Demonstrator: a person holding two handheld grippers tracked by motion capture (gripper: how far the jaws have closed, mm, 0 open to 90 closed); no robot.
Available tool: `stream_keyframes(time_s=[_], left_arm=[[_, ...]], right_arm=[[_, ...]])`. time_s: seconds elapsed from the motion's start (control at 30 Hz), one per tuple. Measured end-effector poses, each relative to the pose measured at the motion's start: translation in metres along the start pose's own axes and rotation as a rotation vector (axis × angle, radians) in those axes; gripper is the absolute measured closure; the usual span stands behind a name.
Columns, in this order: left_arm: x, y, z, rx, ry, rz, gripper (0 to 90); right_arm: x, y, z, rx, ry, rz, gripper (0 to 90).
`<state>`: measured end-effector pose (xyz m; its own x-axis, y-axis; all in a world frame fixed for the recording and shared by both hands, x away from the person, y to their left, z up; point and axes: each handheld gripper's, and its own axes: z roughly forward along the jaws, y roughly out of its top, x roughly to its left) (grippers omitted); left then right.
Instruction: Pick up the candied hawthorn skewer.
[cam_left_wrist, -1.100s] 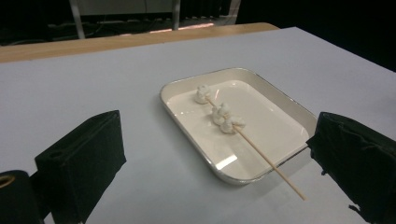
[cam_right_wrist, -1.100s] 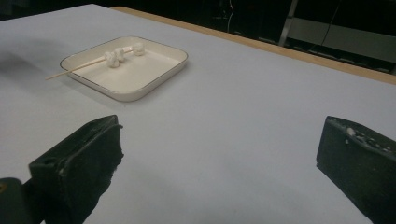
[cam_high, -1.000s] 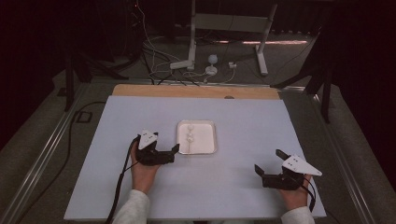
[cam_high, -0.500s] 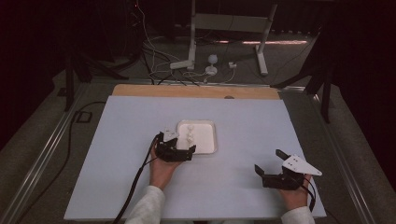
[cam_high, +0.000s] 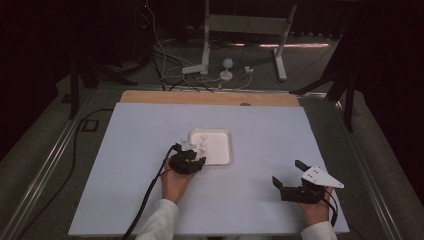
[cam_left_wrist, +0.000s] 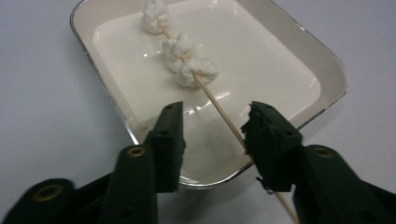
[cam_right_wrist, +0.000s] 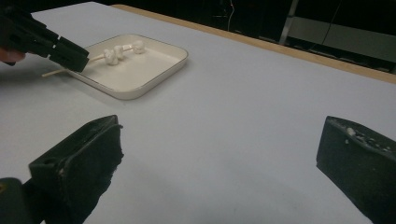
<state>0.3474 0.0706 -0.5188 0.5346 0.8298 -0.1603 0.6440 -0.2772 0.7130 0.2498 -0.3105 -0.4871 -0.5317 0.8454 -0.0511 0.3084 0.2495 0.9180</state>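
A wooden skewer (cam_left_wrist: 223, 114) threaded with three white marshmallow-like lumps (cam_left_wrist: 180, 47) lies aslant in a shallow white tray (cam_left_wrist: 327, 63) near the middle of the pale table (cam_high: 260, 125), its bare end reaching out over the tray's near rim. A second ago the left gripper (cam_left_wrist: 212, 128) sat at the tray's left side; it is now at the near-left corner, and its jaws have just been closing around the stick, which touches one jaw while a gap remains at the other, so the grip looks unfinished. The right gripper (cam_right_wrist: 219, 154) rests wide open, well apart, holding nothing.
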Motion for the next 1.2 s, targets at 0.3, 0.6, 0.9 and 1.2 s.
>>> stream_keyframes(time_s=[0.3,0.6,0.9,1.2], left_arm=[[0.009,0.002,0.001,0.034,-0.016,-0.104,81.1],[0.011,0.003,0.001,0.042,-0.041,-0.132,89.3],[0.010,0.005,-0.010,-0.002,-0.058,-0.121,89.6],[0.013,0.006,-0.025,-0.045,-0.069,-0.109,89.6]], right_arm=[[0.000,0.000,0.000,0.002,0.000,-0.001,0.0],[0.001,0.000,0.000,0.001,0.001,-0.001,0.0],[0.001,0.000,0.000,0.001,0.001,-0.003,0.0],[0.001,0.000,0.000,0.002,-0.001,-0.002,0.0]])
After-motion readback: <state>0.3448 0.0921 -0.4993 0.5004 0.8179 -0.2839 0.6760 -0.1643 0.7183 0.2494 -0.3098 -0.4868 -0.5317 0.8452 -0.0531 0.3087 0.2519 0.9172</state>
